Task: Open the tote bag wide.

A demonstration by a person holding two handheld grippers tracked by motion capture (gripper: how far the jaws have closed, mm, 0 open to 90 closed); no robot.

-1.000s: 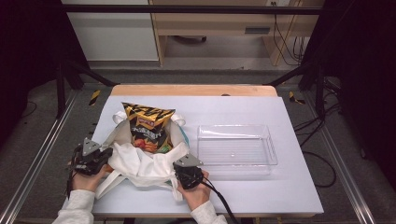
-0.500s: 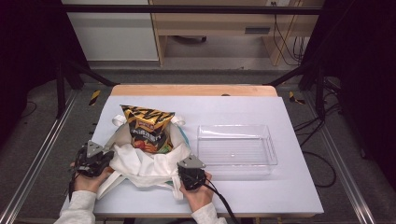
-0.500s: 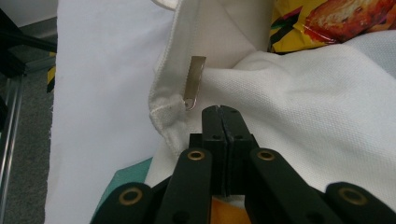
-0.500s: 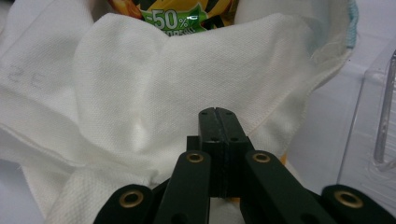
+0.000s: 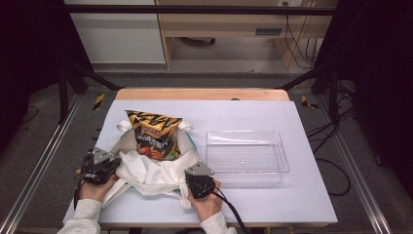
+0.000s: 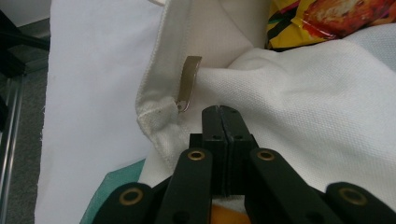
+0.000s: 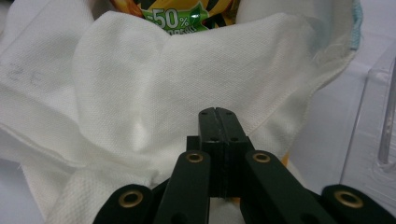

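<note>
A white cloth bag (image 5: 146, 171) lies crumpled at the front left of the table, with a yellow and black chip bag (image 5: 155, 134) standing out of its far opening. My left gripper (image 5: 115, 165) sits at the bag's left edge, jaws shut, tips against the cloth (image 6: 303, 102) beside a hem with a small metal tab (image 6: 189, 81). My right gripper (image 5: 196, 171) is at the bag's right front corner, jaws shut flat over the white fabric (image 7: 154, 84). No cloth shows between either pair of jaws. The chip bag (image 7: 187, 14) peeks above the fabric.
A clear plastic container (image 5: 246, 156) stands just right of the bag, its wall (image 7: 373, 116) close to my right gripper. A teal cloth (image 6: 116, 196) lies under the bag. The white table top (image 5: 292, 117) stretches behind and to the right.
</note>
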